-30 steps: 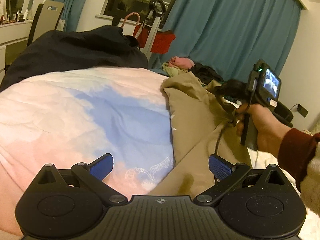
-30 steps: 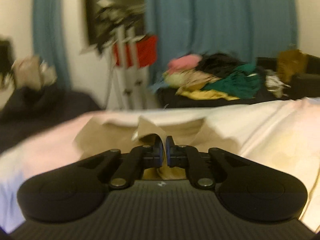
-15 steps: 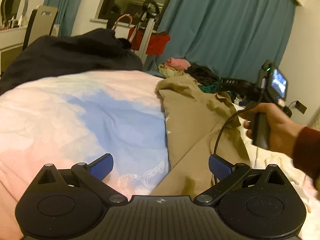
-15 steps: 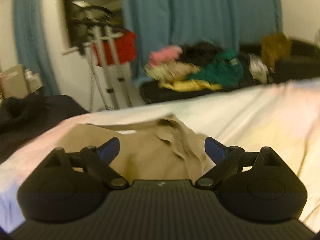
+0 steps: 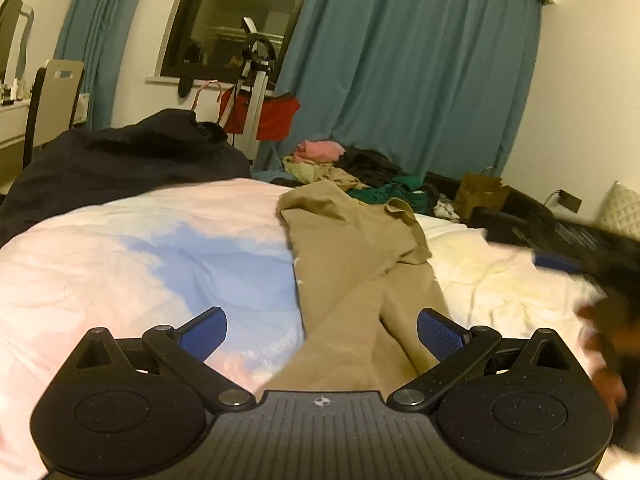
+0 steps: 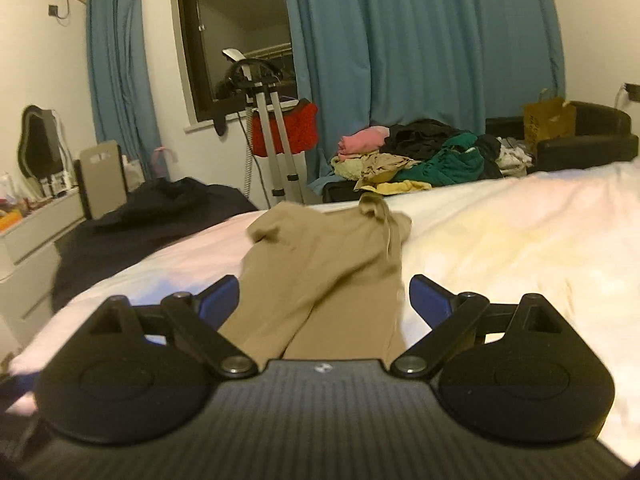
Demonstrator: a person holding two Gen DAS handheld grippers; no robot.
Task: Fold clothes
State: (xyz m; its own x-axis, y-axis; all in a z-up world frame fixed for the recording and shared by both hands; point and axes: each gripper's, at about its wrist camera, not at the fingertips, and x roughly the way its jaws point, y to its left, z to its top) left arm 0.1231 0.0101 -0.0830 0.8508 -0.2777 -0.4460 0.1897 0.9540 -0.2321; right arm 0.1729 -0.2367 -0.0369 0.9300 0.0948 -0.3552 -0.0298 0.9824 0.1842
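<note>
Tan trousers [image 5: 352, 264] lie lengthwise on the bed, waistband at the far end, legs running toward me. My left gripper [image 5: 322, 330] is open and empty, hovering above the trouser legs. My right gripper [image 6: 324, 300] is open and empty, also above the legs, with the trousers [image 6: 324, 264] stretching away between its fingers. In the left wrist view the right gripper [image 5: 592, 256] shows as a dark blur at the right edge.
The bed has a pink, blue and white duvet [image 5: 140, 256]. A dark blanket [image 5: 120, 156] lies at the far left. A pile of clothes [image 6: 420, 160] sits beyond the bed. An exercise bike [image 6: 268, 120] stands by the window.
My right gripper has let go of the trousers' waistband, opened, and pulled back toward the legs. The trousers now lie flat. The left gripper stayed open.
</note>
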